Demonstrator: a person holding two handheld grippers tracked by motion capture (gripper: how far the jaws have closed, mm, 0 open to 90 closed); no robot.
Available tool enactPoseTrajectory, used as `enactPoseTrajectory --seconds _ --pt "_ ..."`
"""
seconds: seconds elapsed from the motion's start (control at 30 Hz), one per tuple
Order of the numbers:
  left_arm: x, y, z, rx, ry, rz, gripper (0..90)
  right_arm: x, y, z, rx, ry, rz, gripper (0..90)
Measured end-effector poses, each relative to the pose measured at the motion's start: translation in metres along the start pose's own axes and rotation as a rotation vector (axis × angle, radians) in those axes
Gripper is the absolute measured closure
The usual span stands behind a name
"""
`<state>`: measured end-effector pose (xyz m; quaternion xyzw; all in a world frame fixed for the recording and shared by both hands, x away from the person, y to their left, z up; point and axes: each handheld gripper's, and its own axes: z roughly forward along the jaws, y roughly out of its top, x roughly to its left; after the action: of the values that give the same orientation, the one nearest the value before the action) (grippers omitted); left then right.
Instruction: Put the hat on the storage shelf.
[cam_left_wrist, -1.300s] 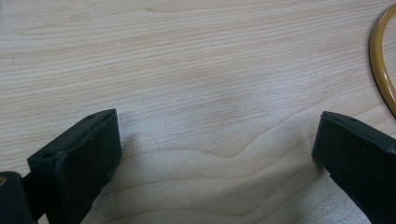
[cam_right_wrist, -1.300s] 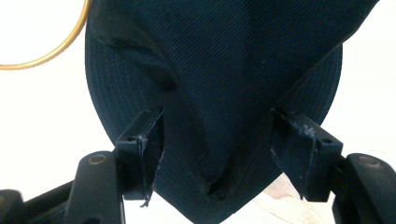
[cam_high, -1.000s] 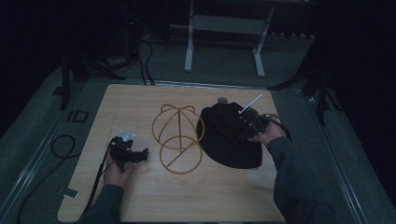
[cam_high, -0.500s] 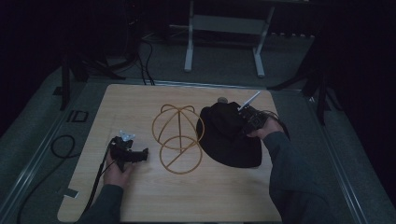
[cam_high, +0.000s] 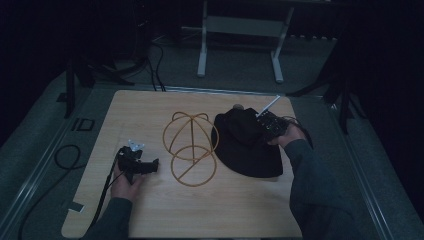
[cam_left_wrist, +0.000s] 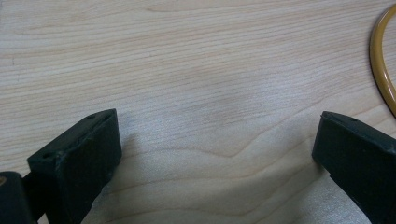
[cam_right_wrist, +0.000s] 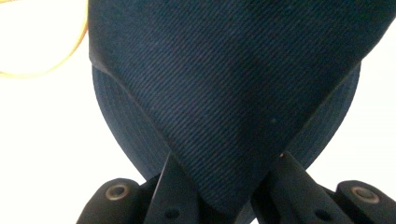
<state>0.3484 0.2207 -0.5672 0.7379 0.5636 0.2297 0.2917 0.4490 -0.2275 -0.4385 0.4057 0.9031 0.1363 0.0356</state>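
A dark navy cap (cam_high: 248, 147) lies on the right half of the wooden table (cam_high: 150, 110). Beside it on the left stands a yellow wire cap frame (cam_high: 191, 145). My right gripper (cam_high: 260, 129) sits on the cap's crown. In the right gripper view its jaws have just been closing and now pinch a fold of the cap's cloth (cam_right_wrist: 224, 93) at my right gripper (cam_right_wrist: 224, 186). My left gripper (cam_high: 154, 165) rests low on the table left of the frame, open. Bare wood lies between the jaws of my left gripper (cam_left_wrist: 217, 135), and the frame's yellow ring (cam_left_wrist: 380, 70) is at the edge.
A metal stand's legs (cam_high: 240, 45) rise on the floor beyond the table's far edge. Cables (cam_high: 65, 155) lie on the floor at the left. Bare wood runs along the near side of the table.
The right hand has edged slightly along the cap's crown and the cloth under it has bunched. The left hand and the wire frame have stayed where they were.
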Motion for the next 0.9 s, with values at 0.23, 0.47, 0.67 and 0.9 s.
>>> enactPoseTrajectory --seconds 0.23,0.47,0.67,0.9 --pt "0.000 0.000 0.000 0.000 0.000 0.000 1.5 0.001 -0.001 -0.014 -0.026 -0.001 -0.018 85.3" --pt "0.000 0.000 0.000 0.000 0.000 0.000 1.5 0.003 0.000 -0.026 -0.034 -0.006 -0.040 85.3" --pt "0.000 0.000 0.000 0.000 0.000 0.002 1.5 0.004 0.000 -0.035 -0.043 -0.010 -0.057 85.3" --pt "0.000 0.000 0.000 -0.001 0.001 0.001 1.5 0.005 -0.002 -0.048 -0.061 -0.014 -0.078 85.3"
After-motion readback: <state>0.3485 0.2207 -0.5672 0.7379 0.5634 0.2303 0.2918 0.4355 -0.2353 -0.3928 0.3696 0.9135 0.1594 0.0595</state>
